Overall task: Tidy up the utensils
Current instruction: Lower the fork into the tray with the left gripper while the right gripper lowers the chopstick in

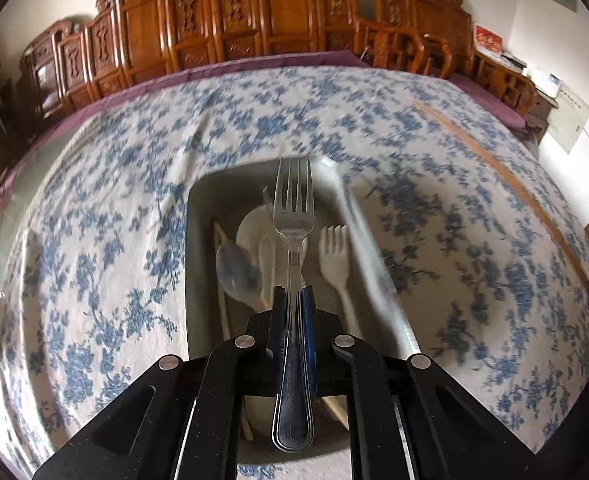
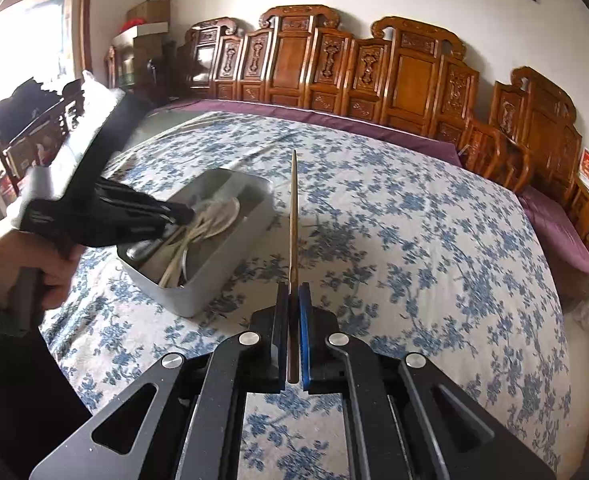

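My left gripper (image 1: 293,292) is shut on a metal fork (image 1: 293,216) and holds it above a grey tray (image 1: 198,248). In the tray lie a metal spoon (image 1: 237,270), a white plastic fork (image 1: 336,260), a white spoon (image 1: 254,224) and a wooden chopstick (image 1: 220,280). My right gripper (image 2: 293,290) is shut on a wooden chopstick (image 2: 293,216) that points forward above the cloth. In the right wrist view the left gripper (image 2: 174,214) hovers over the tray (image 2: 210,280), at the left.
The tray sits on a table with a blue-flowered cloth (image 2: 414,240). Another wooden chopstick (image 1: 506,176) lies on the cloth to the right of the tray. Carved wooden chairs (image 2: 374,76) line the far edge. A purple cushion (image 2: 554,228) is at the right.
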The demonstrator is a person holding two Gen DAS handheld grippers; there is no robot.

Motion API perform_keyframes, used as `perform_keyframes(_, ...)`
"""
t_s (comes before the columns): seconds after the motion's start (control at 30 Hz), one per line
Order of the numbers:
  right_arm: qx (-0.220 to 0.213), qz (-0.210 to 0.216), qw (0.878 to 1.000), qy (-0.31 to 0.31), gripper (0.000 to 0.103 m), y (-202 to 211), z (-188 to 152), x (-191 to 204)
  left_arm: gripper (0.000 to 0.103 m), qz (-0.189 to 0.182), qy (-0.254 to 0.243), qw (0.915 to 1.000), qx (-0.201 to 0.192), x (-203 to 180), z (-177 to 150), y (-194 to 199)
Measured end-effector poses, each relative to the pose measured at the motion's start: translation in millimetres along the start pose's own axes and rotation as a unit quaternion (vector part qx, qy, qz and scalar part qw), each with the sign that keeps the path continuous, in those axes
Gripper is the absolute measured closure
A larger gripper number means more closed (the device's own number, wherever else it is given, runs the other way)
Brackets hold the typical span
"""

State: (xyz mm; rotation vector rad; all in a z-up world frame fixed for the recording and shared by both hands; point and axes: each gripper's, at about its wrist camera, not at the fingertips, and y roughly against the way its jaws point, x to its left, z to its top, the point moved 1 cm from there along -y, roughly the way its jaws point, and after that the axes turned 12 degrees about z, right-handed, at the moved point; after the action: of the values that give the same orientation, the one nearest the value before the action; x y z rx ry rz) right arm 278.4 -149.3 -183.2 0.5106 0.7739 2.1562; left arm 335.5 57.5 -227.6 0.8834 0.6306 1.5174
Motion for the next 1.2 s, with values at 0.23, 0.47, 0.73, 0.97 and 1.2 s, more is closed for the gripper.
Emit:
perform_keyframes(0.23,0.005,0.031,0.999,0.007,0.097,-15.2,9.5,18.9,0.095,-0.003,0.001,0.9999,0.011,6.0,-6.8,-10.1)
perform_keyframes(0.47,0.017,0.052,0.998,0.007,0.097,-34.1,17.2,34.0,0.095,-0.001,0.009,0.9999,-0.006,21.8,-7.1,10.4)
perform_keyframes(0.73,0.039,0.085,0.995,-0.024,0.097,-65.0,26.4,45.3,0.094,0.006,0.013,0.9995,-0.027,50.3,-15.8,41.4)
perform_keyframes(0.97,0.061,0.095,0.992,-0.051,0.097,-97.2,40.5,53.5,0.087,0.012,0.023,0.9990,-0.036,70.8,-24.0,52.2)
perform_keyframes(1.2,0.077,0.090,0.991,-0.070,0.097,-124.6,48.3,54.9,0.087,0.011,0.028,0.9988,-0.039,80.4,-27.6,56.9)
